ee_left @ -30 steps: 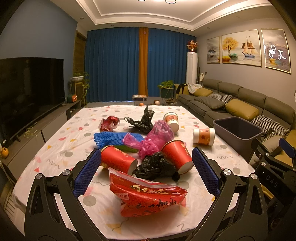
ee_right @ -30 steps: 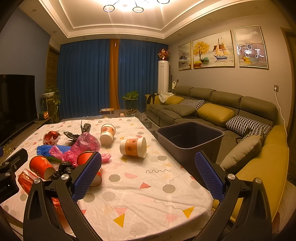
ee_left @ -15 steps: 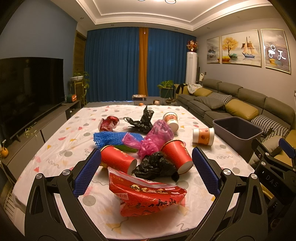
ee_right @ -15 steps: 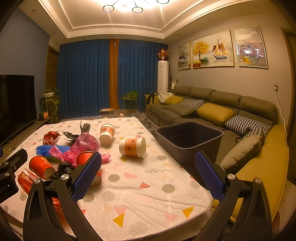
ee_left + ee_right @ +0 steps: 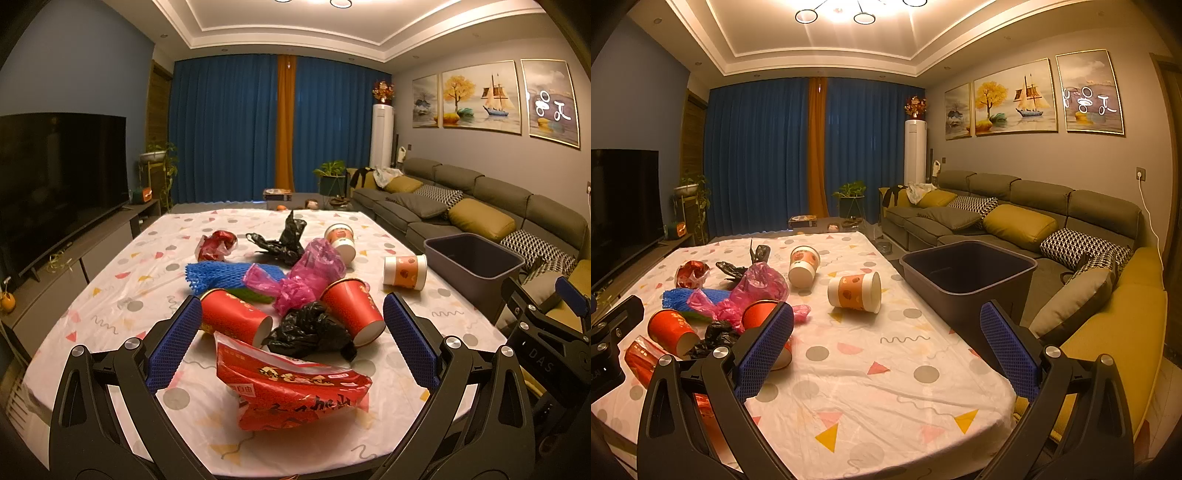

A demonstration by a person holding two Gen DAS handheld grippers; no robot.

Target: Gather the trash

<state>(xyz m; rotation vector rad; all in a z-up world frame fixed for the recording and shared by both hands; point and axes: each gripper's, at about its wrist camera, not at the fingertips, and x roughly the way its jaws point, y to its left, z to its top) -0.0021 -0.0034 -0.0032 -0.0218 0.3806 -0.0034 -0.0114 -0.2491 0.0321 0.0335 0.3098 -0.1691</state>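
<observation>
Both grippers, left (image 5: 291, 339) and right (image 5: 886, 345), are held wide open and empty above the table (image 5: 871, 391). The wrapper (image 5: 295, 391) is best pinched at mid-body, then carried to the bin (image 5: 967, 280).

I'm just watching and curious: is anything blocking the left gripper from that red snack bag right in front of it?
Nothing visible does. The left gripper is open, and the red snack bag lies on the near edge of the table, closest of all the trash. The black plastic bag and red paper cups lie behind it.
</observation>
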